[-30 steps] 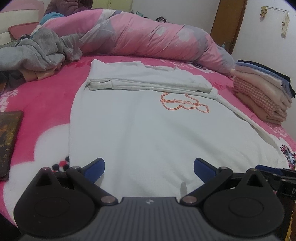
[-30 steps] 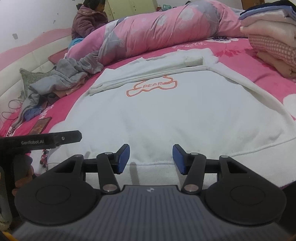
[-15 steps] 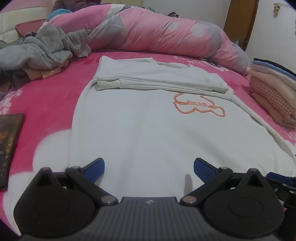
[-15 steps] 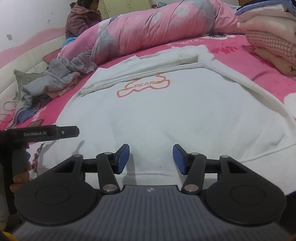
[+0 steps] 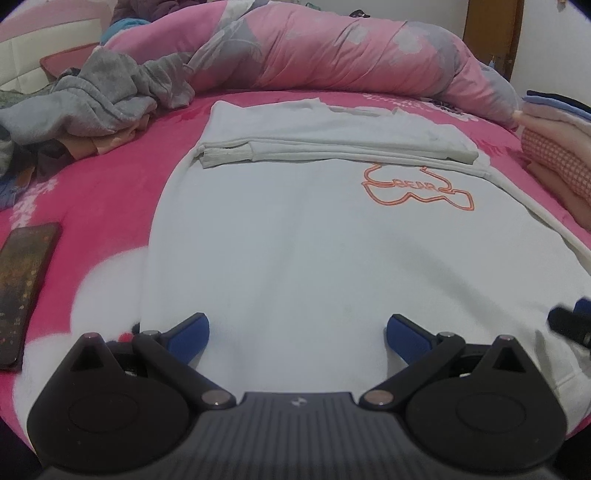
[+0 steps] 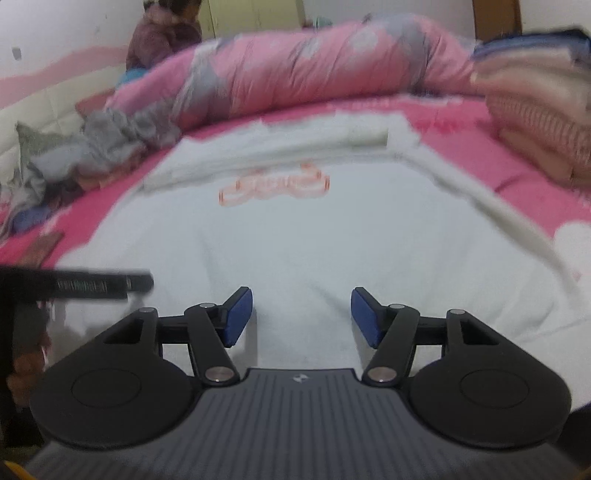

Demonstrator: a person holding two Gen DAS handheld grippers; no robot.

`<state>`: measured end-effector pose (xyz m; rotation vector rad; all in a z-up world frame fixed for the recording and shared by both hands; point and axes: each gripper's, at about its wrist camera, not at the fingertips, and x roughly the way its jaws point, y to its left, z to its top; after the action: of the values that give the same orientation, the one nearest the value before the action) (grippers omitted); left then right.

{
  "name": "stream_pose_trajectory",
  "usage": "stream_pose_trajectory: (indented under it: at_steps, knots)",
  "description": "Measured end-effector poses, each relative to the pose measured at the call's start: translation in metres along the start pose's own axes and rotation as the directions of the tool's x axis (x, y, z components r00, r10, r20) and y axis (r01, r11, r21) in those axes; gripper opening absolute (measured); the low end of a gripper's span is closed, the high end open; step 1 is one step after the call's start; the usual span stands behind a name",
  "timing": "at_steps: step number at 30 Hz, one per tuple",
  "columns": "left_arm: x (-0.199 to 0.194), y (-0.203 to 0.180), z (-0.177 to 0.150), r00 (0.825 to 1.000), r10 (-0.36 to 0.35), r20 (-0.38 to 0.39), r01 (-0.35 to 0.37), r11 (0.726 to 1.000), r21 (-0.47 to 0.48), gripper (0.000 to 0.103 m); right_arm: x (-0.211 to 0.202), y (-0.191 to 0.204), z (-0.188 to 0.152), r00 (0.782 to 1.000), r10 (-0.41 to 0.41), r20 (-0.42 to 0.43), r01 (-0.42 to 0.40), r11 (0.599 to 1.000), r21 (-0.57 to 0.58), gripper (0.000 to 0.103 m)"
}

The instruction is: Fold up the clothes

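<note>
Left gripper (image 5: 297,334): nearest in the left wrist view, blue pads spread wide over the near part of the white sweatshirt, nothing between them and no cloth pinched.
Right gripper (image 6: 301,315): nearest in the right wrist view, jaws partly apart and opening, only flat white fabric below the gap, none of it clamped; this view is blurred.
Other gripper seen from each side: the left gripper's black bar juts in at the left edge of the right wrist view; a dark tip with a bit of blue shows at the right edge of the left wrist view.
White sweatshirt (image 5: 314,240): spread flat on the bed, hem toward both grippers, orange bear outline reading "BEAR" (image 5: 417,188) on the chest, sleeves folded across the far part in a long band.
Pink blanket (image 5: 110,199): covers the bed under the sweatshirt, with white patches near the hem.
Phone (image 5: 24,291): dark, flat on the blanket, left of the sweatshirt and apart from it.
Grey garment (image 5: 99,99): crumpled heap at far left with peach cloth under it.
Folded stack (image 5: 554,158): checked and pale pink pieces at far right, beside the sweatshirt's shoulder.
Rolled quilt (image 5: 332,55): pink with grey flowers, lying across the bed beyond the sweatshirt.
Person (image 6: 162,33): in a dark purple jacket, sitting behind the quilt at far left.
</note>
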<state>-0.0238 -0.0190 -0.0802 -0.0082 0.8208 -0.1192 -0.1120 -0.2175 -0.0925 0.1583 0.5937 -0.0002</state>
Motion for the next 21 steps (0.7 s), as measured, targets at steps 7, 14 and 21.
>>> stream_pose_trajectory:
  at_steps: [7, 14, 21]
  knots:
    - [0.000, 0.003, 0.002, 0.999, -0.008, -0.033, 0.007, 1.000, -0.010, 0.103, 0.019, -0.009, 0.004, 0.997, -0.065, -0.045, 0.067, 0.997, 0.026, 0.064]
    - [0.001, 0.003, 0.001, 0.999, -0.006, -0.036, 0.006, 1.000, -0.001, 0.103, 0.027, -0.011, -0.004, 0.995, -0.058, -0.079, 0.061, 0.997, 0.040, 0.074]
    - [0.001, 0.002, 0.002, 0.999, -0.006, -0.038, 0.006, 1.000, 0.002, 0.103, 0.026, -0.011, -0.004, 0.996, -0.045, -0.079, 0.049, 0.997, 0.052, 0.075]
